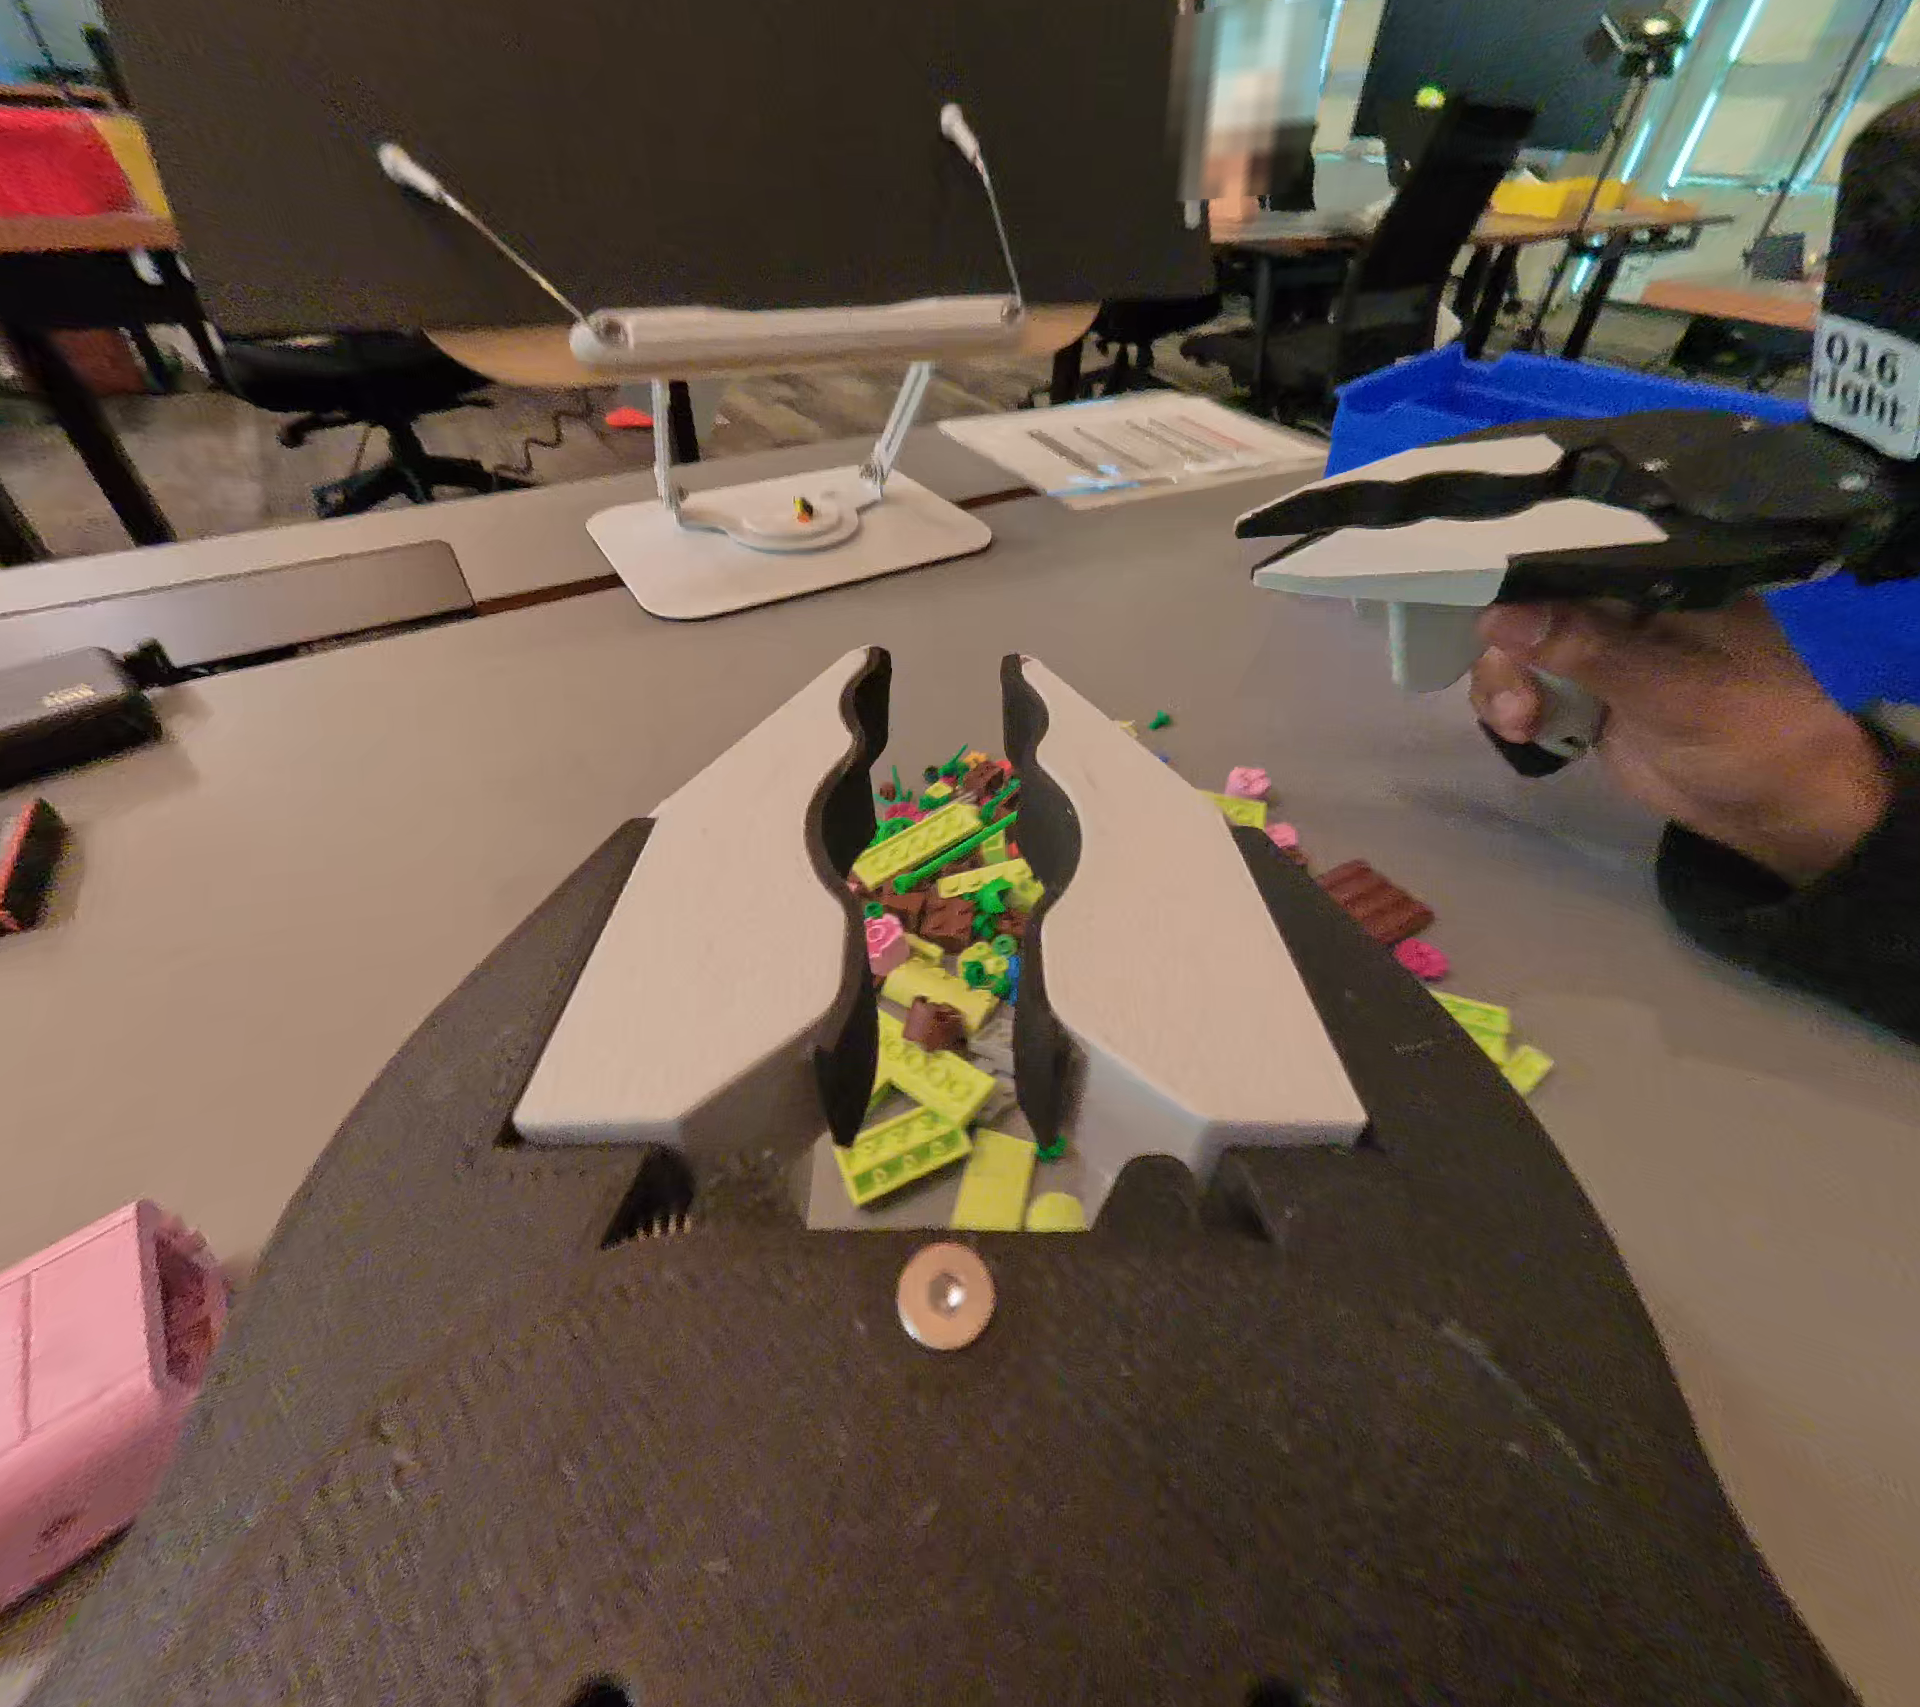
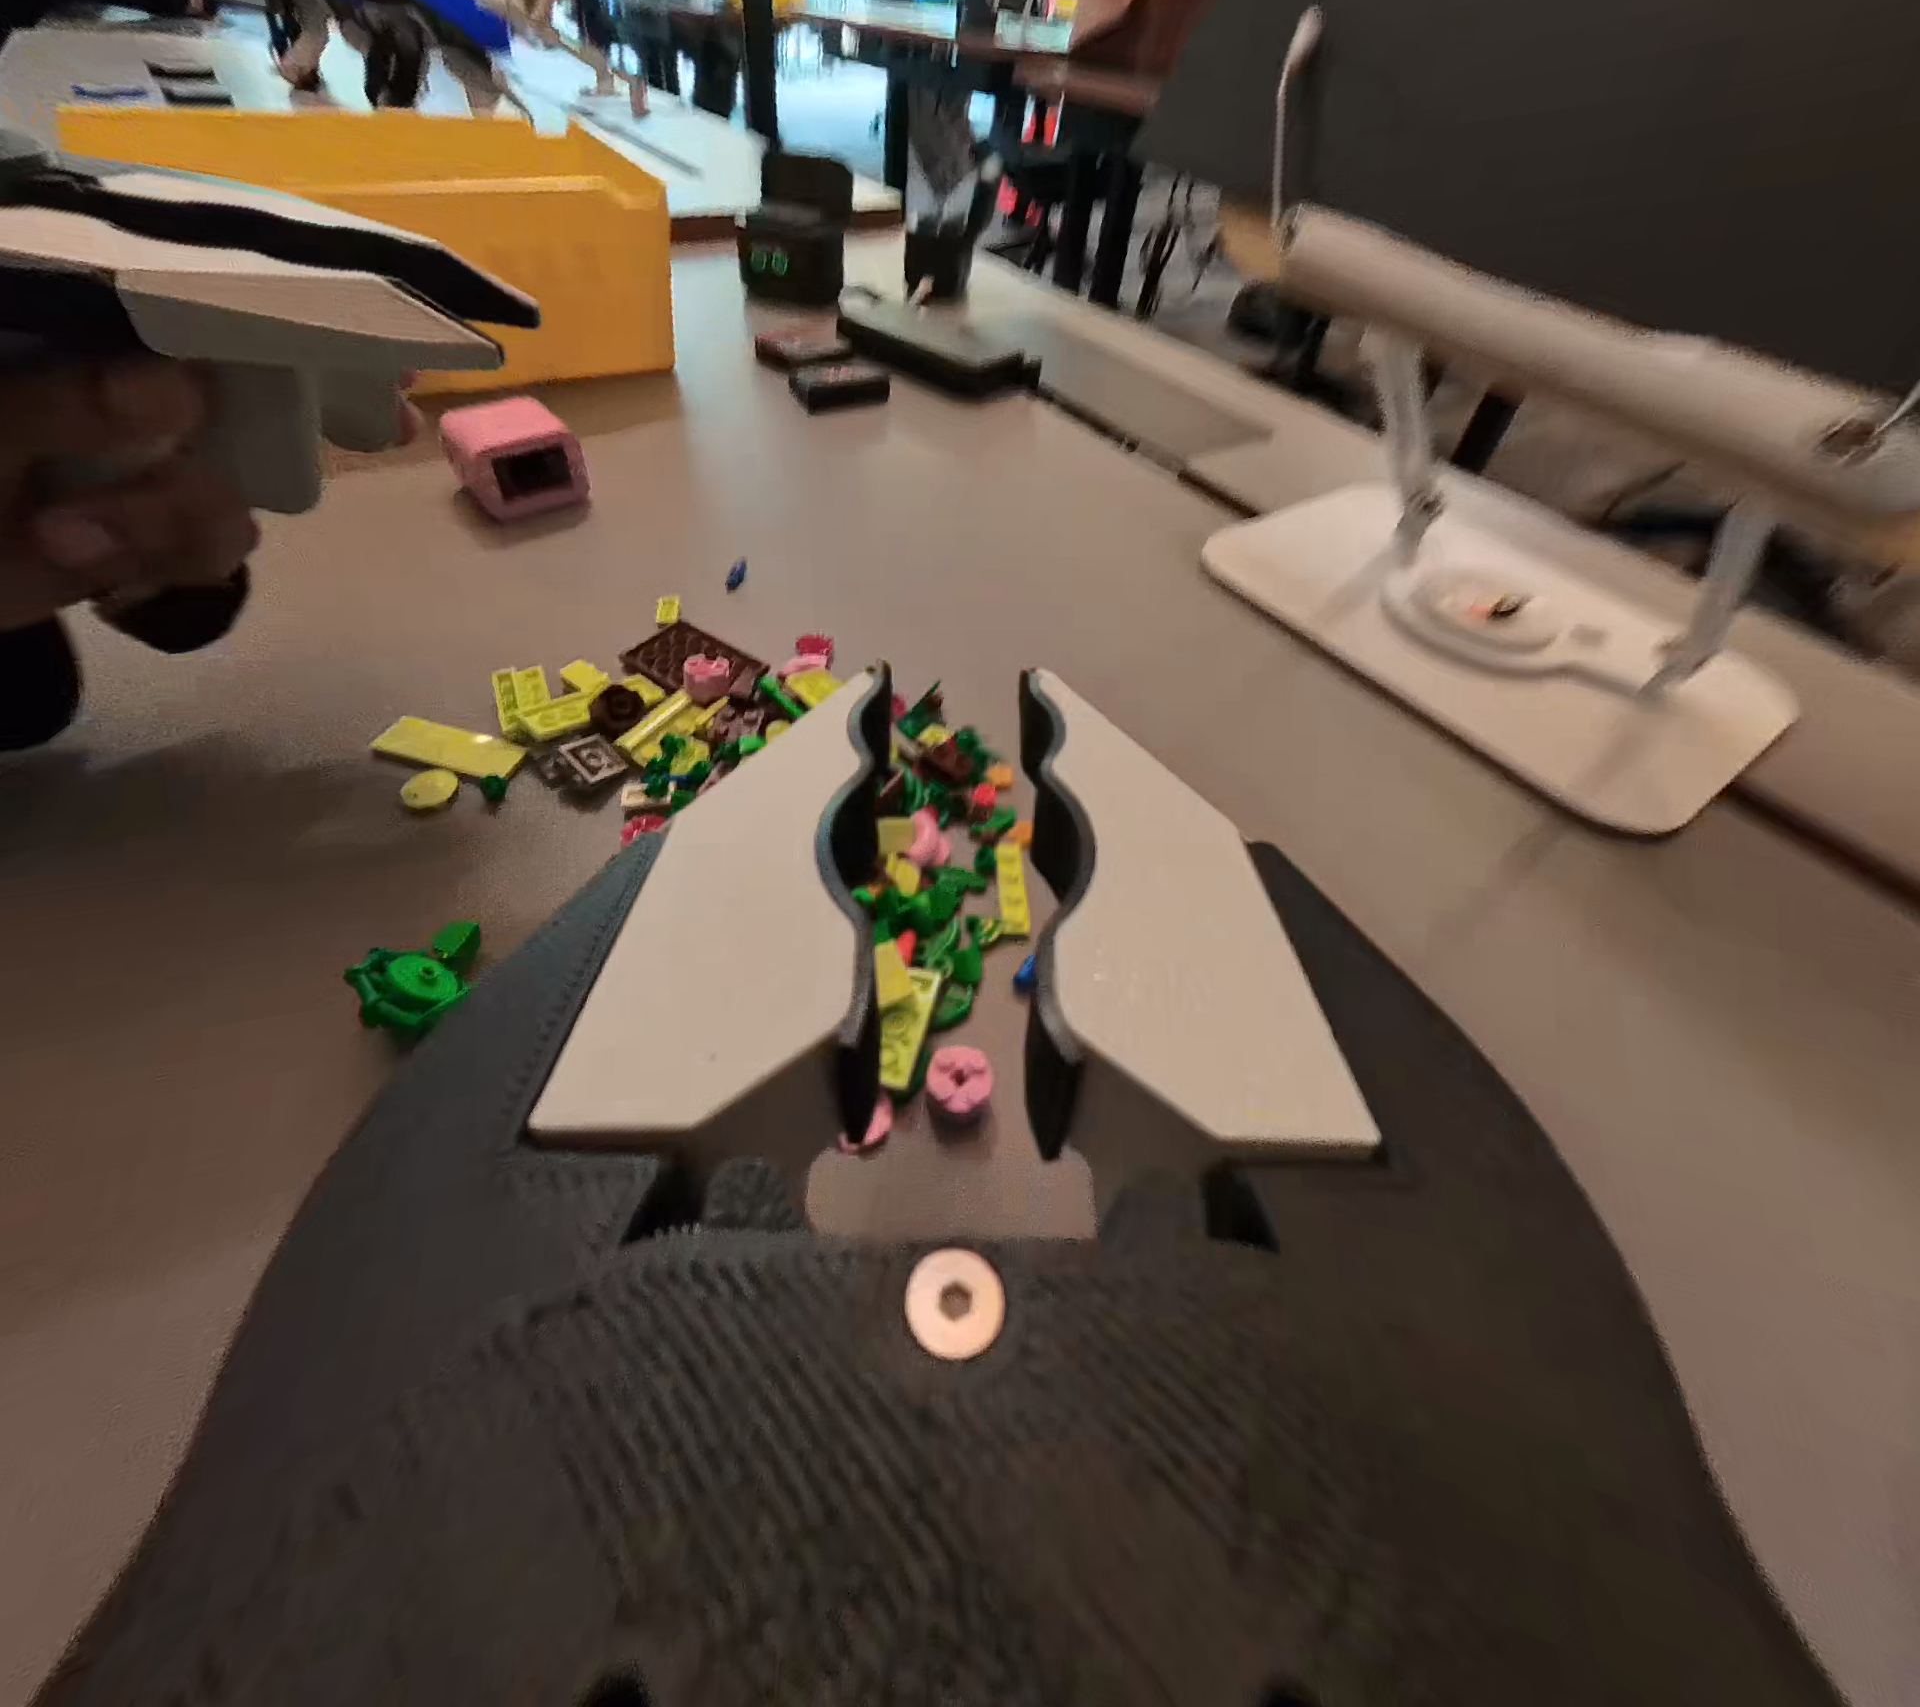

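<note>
Pink block (image 1: 88,1377) far L on grey table (image 1: 364,826). L gripper (image 1: 945,670) part open, empty, over brick pile (image 1: 935,951). R gripper (image 2: 956,681) part open, empty, above same pile. White stand (image 1: 790,530) behind.

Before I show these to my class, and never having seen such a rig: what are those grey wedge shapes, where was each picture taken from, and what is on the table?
The wedges are the two fingers of a hand-held gripper; a person holds one in each hand. Each picture comes from a camera on one gripper, looking along its fingers. The left hand-held gripper and the right hand-held gripper are both open, holding nothing, over a pile of small toy bricks on the grey table. Nearby are a pink block, a yellow bin, a blue bin and a white stand.
</note>
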### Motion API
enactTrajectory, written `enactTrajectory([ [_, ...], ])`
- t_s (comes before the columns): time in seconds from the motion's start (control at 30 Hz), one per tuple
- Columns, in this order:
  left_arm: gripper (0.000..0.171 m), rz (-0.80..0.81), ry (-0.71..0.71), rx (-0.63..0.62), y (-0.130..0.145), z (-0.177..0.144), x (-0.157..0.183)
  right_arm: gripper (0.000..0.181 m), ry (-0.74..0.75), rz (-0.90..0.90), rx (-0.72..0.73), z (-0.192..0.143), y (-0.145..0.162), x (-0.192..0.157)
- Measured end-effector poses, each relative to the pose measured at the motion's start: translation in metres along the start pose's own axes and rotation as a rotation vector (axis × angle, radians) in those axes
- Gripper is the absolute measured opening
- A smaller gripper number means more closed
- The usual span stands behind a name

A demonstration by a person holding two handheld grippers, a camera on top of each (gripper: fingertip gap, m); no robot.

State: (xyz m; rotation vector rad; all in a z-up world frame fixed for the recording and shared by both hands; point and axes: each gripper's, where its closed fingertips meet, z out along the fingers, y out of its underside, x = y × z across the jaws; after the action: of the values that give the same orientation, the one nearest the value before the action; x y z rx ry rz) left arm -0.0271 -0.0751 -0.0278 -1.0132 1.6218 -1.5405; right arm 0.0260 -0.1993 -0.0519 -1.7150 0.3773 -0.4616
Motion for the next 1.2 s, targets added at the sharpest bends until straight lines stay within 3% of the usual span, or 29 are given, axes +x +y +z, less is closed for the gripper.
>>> enactTrajectory([
  [0.1, 0.020, 0.028, 0.046, -0.045, -0.006, -0.029, 0.030, 0.022, 0.069, -0.028, 0.169, -0.021, -0.031, -0.002],
  [0.2, 0.021, 0.037, -0.012, -0.064, -0.001, -0.073, 0.041, 0.027, 0.083, -0.030, 0.255, -0.037, -0.060, -0.028],
  [0.33, 0.021, -0.111, -0.043, 0.029, -0.011, -0.137, 0.059, 0.027, 0.020, -0.030, 0.235, -0.039, -0.089, -0.095],
  [0.43, 0.026, -0.228, -0.065, 0.056, -0.011, -0.183, 0.071, 0.029, -0.082, 0.069, 0.234, -0.032, -0.103, -0.151],
  [0.63, 0.029, -0.325, -0.155, 0.116, -0.004, -0.275, 0.099, 0.038, -0.207, 0.183, 0.148, -0.024, -0.094, -0.242],
  [0.83, 0.032, -0.357, -0.243, 0.157, -0.002, -0.355, 0.119, 0.039, -0.245, 0.186, 0.106, -0.056, -0.087, -0.318],
  [1.2, 0.034, -0.419, -0.201, 0.123, 0.025, -0.427, 0.204, 0.039, -0.260, 0.191, 0.036, -0.127, -0.064, -0.404],
])
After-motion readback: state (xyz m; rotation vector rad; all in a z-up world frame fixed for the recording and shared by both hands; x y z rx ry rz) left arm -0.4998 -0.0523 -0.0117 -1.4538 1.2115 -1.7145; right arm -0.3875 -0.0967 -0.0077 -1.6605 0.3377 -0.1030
